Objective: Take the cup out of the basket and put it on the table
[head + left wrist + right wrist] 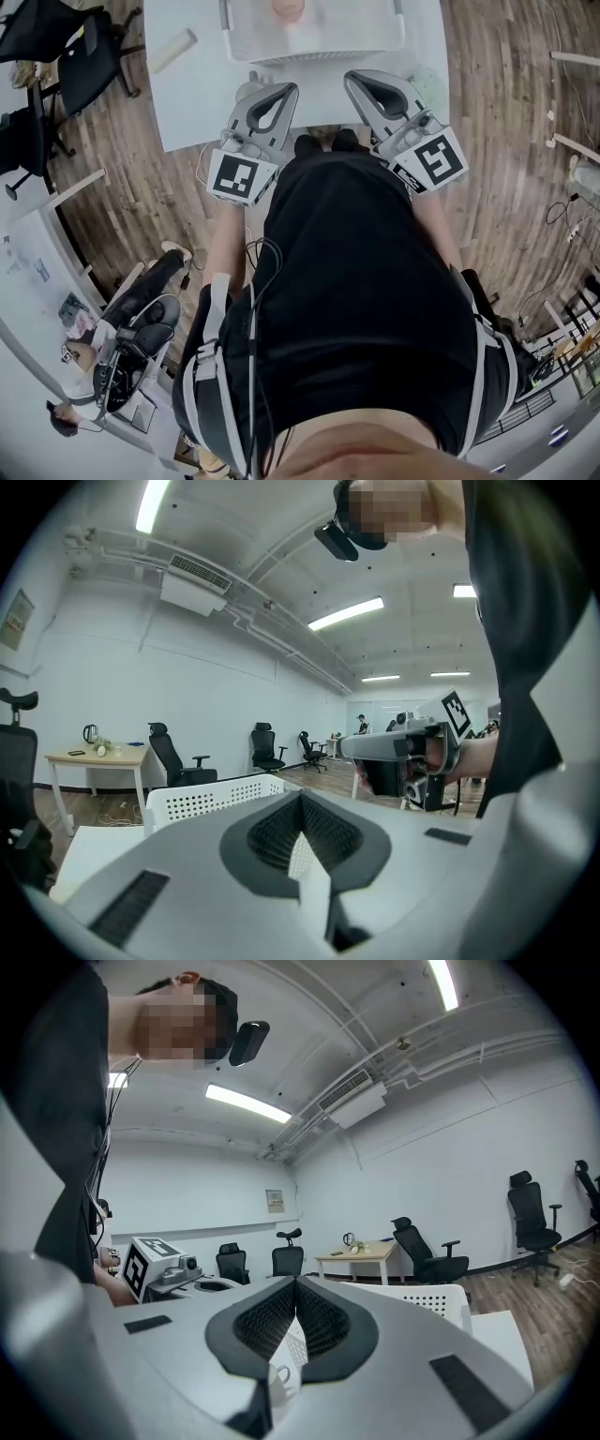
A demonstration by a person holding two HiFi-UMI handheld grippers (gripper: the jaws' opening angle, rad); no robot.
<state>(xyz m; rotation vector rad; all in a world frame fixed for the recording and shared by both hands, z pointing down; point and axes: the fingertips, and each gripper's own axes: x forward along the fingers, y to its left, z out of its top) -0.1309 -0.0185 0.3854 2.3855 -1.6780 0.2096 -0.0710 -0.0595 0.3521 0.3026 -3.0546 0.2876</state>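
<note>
Jaws pressed together, empty, on left gripper (265, 92) and right gripper (375, 80), both near the basket (314, 47) (cup (288, 8) inside).

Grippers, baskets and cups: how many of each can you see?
Grippers: 2, the left gripper and the right gripper
Basket: 1
Cup: 1
Total: 4

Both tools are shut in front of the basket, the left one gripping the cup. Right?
No: the left gripper view shows the left tool shut on nothing. The right tool is shut too, both in front of the basket.
</note>
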